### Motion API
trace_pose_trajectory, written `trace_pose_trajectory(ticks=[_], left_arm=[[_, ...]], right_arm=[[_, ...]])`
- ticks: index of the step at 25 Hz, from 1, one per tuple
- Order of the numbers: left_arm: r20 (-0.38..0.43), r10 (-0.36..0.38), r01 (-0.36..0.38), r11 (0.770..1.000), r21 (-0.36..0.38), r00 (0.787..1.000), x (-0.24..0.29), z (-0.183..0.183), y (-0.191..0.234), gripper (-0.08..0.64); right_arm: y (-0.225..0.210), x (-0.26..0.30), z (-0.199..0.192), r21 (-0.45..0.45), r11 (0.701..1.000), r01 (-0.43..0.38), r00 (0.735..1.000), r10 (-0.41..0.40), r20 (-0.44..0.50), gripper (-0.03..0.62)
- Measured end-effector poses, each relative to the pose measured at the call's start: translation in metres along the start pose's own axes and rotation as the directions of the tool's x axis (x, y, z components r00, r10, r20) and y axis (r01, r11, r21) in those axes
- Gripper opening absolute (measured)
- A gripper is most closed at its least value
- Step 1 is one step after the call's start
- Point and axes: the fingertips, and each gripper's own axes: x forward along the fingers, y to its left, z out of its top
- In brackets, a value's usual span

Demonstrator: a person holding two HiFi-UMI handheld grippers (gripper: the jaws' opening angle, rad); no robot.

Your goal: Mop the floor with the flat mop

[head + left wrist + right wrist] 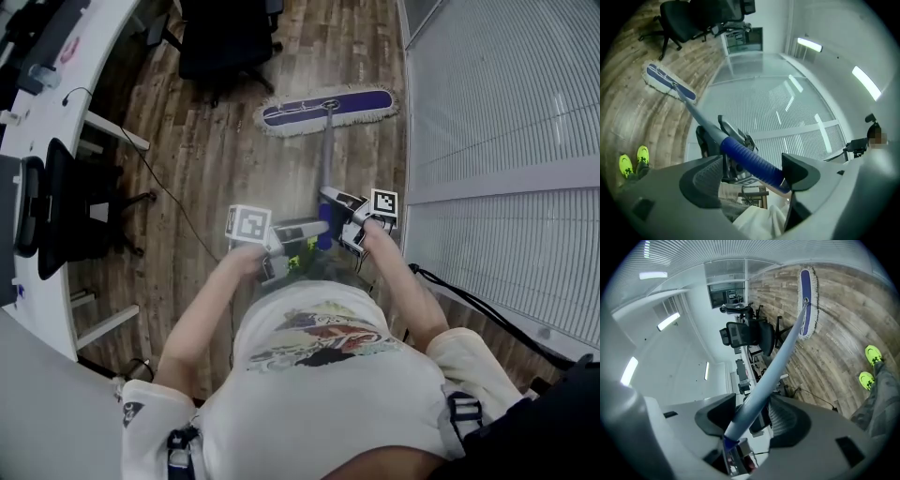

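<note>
Well, the flat mop [326,131] is down and working. Its purple mop head [328,108] lies flat on the wooden floor [216,141] at twelve o'clock from the person, with the fringe spread and the long side running nine to three. It sits just beside the ribbed glass partition [497,94] at three o'clock. A black office chair [225,37] stands near it at eleven.

Now the hands. The right gripper [750,420] is clenched on the pale handle [778,362], with a pad on either side of the shaft just above where the blue begins. The left gripper [754,174] is another story: its fingers [701,180] stand wide apart, released. The blue grip [750,157] runs between them and leans on only one finger, the far pad well clear of it. So only the right gripper has a real hold on the handle, and that one grip is steering the mop.

How far along? Hard to call — the boards show no wet sheen or streaks, so nothing marks which part has been covered. My read is that the job is mid-stroke, not finished. The head is out at full reach along the partition side. The stretch at nine and ten o'clock is still there to do, under the white surface [56,112] and round the loose cable [164,187]. The patch by the bright shoes [633,164] looks no different from the rest. The left gripper would have to close on the blue grip again for a firm two-handed pull.
</note>
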Motion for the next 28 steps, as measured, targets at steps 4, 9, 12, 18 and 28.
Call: trace_pose_trajectory(ticks=[4, 9, 12, 18, 28], left_arm=[[-0.078, -0.173, 0.166, 0.982, -0.091, 0.982, 0.031, -0.012, -0.033, 0.373], [-0.165, -0.135, 0.112, 0.983, -0.143, 0.977, 0.038, -0.037, -0.009, 0.371], [-0.143, -0.159, 0.12, 0.962, -0.244, 0.977, 0.047, -0.045, -0.007, 0.37], [-0.14, -0.101, 0.053, 0.949, -0.31, 0.985, 0.045, -0.074, 0.014, 0.273], [-0.133, -0.147, 0.103, 0.951, -0.29, 0.98, 0.01, -0.097, 0.018, 0.252]], right_arm=[[-0.003, -0.007, 0.003, -0.022, 1.0, 0.004, 1.0, -0.004, 0.013, 0.219], [-0.016, -0.015, -0.009, -0.021, 1.0, 0.005, 0.999, -0.004, 0.054, 0.219], [-0.018, -0.025, -0.007, -0.003, 1.0, -0.01, 0.993, 0.01, 0.118, 0.219], [-0.043, -0.045, -0.022, 0.024, 0.998, 0.056, 0.98, -0.059, 0.188, 0.203], [-0.057, -0.028, -0.058, 0.022, 0.997, 0.079, 0.982, -0.082, 0.172, 0.193]])
